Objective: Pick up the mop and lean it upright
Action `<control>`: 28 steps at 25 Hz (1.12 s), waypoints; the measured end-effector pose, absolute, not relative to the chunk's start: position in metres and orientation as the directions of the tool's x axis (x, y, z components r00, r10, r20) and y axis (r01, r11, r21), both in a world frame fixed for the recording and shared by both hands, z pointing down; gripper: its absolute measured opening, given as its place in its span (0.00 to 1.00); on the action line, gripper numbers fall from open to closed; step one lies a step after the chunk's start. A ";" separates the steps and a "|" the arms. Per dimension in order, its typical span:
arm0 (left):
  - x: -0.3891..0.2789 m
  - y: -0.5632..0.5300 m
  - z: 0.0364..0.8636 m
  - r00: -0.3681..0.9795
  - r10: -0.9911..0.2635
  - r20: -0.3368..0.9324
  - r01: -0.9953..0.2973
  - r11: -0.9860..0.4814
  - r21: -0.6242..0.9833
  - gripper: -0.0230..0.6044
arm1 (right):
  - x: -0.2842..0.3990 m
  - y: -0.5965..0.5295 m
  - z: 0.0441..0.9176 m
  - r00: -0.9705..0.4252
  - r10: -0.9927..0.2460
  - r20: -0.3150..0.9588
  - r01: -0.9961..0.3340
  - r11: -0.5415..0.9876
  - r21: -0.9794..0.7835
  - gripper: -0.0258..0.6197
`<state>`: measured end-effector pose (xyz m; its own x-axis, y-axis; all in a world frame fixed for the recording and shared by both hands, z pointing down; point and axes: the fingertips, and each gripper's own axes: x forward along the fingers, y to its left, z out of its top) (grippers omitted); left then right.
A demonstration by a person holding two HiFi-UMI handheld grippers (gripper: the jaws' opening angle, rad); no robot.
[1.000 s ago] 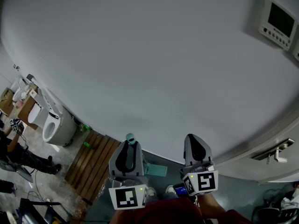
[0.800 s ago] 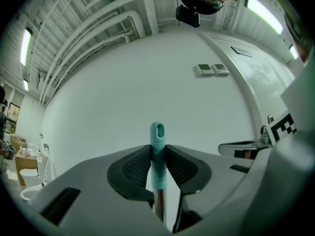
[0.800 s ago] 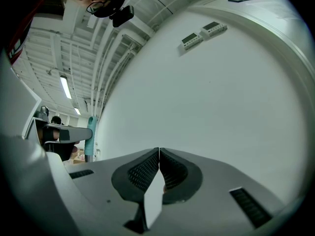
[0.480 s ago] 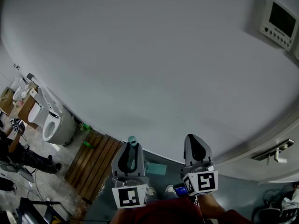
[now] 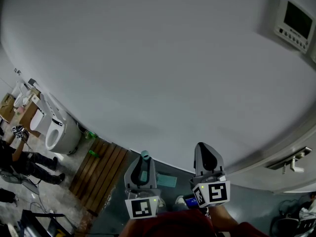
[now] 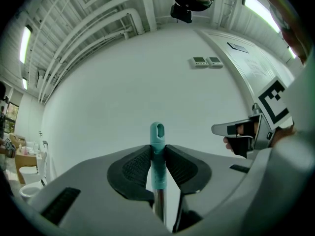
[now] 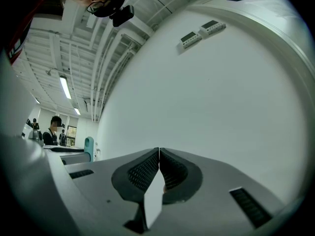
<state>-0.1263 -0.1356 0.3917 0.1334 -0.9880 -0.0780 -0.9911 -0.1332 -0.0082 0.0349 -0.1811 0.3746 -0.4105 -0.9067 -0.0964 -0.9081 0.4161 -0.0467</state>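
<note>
Mop handle (image 6: pixel 157 156), upright with a teal cap, is pinched between the pads of the left gripper (image 5: pixel 142 162) at the lower centre of the head view, close to the white wall (image 5: pixel 158 73). The right gripper (image 7: pixel 159 156) is positioned just beside it, its jaws pressed together.

No words, numbers or brand names can be read anywhere in these views. The left gripper (image 5: pixel 142 161) and right gripper (image 5: pixel 205 148) each bear a marker cube (image 5: pixel 143 207) showing only black-and-white square patterns, not letters. The wall panel (image 5: pixel 295 22) has a small screen and buttons, with markings too tiny to read.
</note>
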 end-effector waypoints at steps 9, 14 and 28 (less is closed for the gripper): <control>-0.122 -0.138 0.429 0.151 -0.986 -0.064 -0.988 -0.151 -0.010 0.21 | 0.035 -0.180 0.376 -0.411 -0.907 -0.093 -0.908 0.416 -0.045 0.07; -0.122 -0.140 0.452 0.156 -0.987 -0.034 -0.988 -0.157 0.003 0.21 | 0.035 -0.179 0.377 -0.411 -0.907 -0.093 -0.908 0.416 -0.045 0.07; -0.120 -0.145 0.488 0.188 -0.982 0.037 -0.981 -0.189 -0.041 0.21 | 0.038 -0.180 0.379 -0.395 -0.915 -0.084 -0.916 0.400 -0.042 0.07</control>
<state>-0.1196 -0.1451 0.4878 0.1876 -0.9815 0.0369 -0.9811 -0.1891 -0.0406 0.0377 -0.1804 0.3789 -0.3952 -0.9148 -0.0835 -0.9158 0.3995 -0.0421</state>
